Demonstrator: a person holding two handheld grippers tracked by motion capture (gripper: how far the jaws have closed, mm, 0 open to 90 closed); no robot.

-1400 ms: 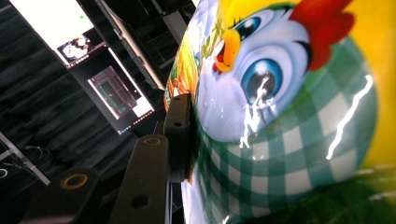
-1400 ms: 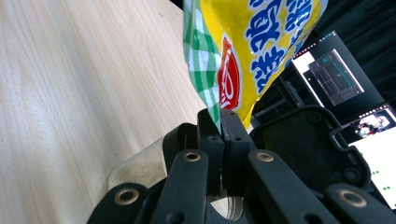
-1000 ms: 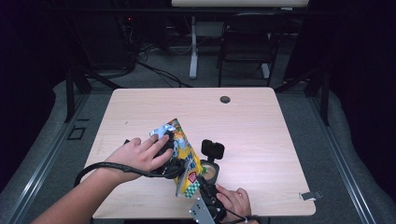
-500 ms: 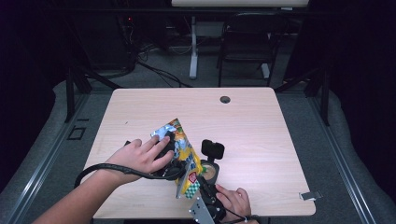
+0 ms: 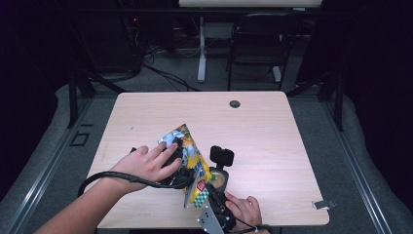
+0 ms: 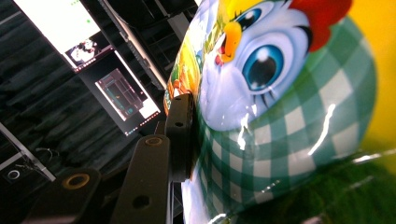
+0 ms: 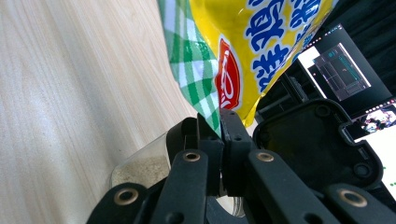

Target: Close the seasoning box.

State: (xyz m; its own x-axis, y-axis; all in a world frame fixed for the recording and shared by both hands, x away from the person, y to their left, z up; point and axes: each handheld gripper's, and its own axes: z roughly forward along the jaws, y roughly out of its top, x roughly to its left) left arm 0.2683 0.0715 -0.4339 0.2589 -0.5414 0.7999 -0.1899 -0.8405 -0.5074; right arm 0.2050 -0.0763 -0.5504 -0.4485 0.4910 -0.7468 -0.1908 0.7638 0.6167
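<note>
A glossy snack bag (image 5: 189, 148) printed in yellow, green checks and a cartoon chicken is held up above the table between both hands. My left gripper (image 5: 176, 157) is shut on its upper part; in the left gripper view one black finger (image 6: 180, 135) presses against the bag (image 6: 289, 116) and the other is hidden behind it. My right gripper (image 7: 219, 128) is shut on the bag's lower checked corner (image 7: 205, 100), near the table's front edge (image 5: 207, 189). Under the bag stands a small clear jar (image 7: 140, 170) of beige powder, with its black flip lid (image 5: 221, 156) standing up.
The wooden table (image 5: 292, 146) has a round cable hole (image 5: 234, 104) near its far edge and a strip of tape (image 5: 324, 204) at the front right corner. A black cable (image 5: 117, 178) loops from the left gripper across the forearm. Chairs and table legs stand behind.
</note>
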